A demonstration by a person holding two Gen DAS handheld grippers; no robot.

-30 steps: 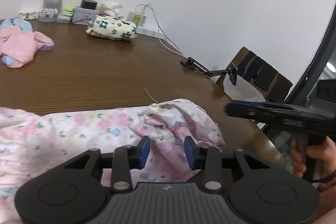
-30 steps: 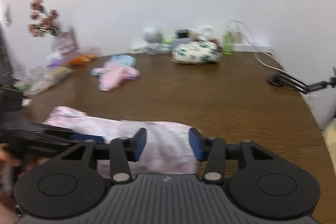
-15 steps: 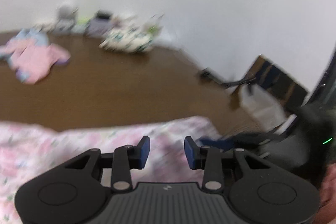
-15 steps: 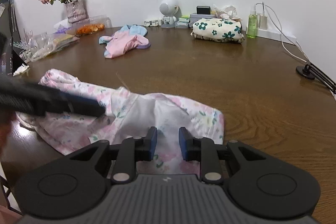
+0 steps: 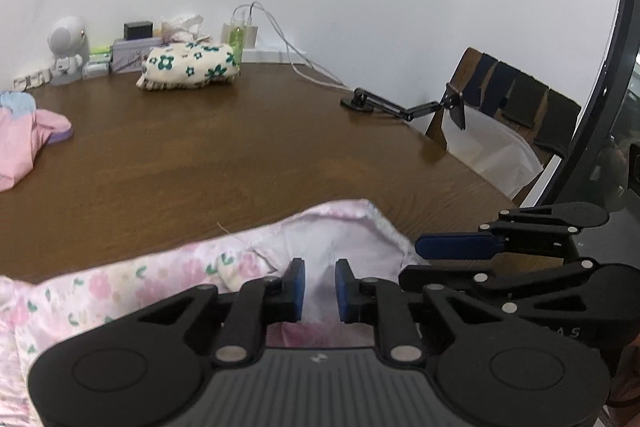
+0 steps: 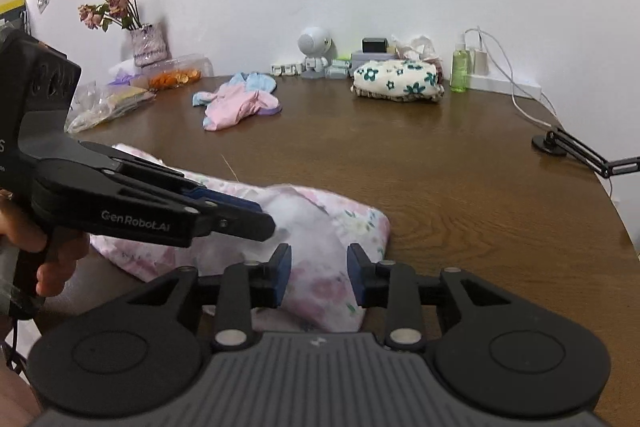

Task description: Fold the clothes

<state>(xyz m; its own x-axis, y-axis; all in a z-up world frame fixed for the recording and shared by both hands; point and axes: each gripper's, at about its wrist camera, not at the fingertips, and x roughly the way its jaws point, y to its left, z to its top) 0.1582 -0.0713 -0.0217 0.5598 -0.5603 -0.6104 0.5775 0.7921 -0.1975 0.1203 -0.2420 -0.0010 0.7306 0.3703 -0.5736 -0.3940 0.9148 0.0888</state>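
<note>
A pink flowered garment (image 6: 320, 227) is spread along the near edge of a brown wooden table (image 6: 460, 179), with its white inner side turned up at the right end. In the left wrist view the same garment (image 5: 160, 287) is seen running off to the left, its folded-over end lying just ahead of the fingers.

The left gripper (image 5: 319, 289) is held low over that end, its blue pads (image 5: 298, 285) set a small way apart with white cloth seen between them; whether the cloth is pinched cannot be told. In the right wrist view this gripper (image 6: 256, 215) is seen from the side, its tips resting against the cloth, and a hand (image 6: 40, 247) is wrapped round its handle.

The right gripper (image 6: 319, 277) is parted wide above the garment's right end, nothing being held. It is also seen at the right of the left wrist view (image 5: 452, 247).

Further back on the table a small pink and blue garment (image 6: 240, 103) is lying loose. A folded cream cloth with green flowers (image 6: 400, 83) is placed near the wall, beside a green bottle (image 6: 459, 67). A vase of dried roses (image 6: 148, 43) is set at the far left corner. A chair (image 5: 520, 107) is stood at the table's right side.
</note>
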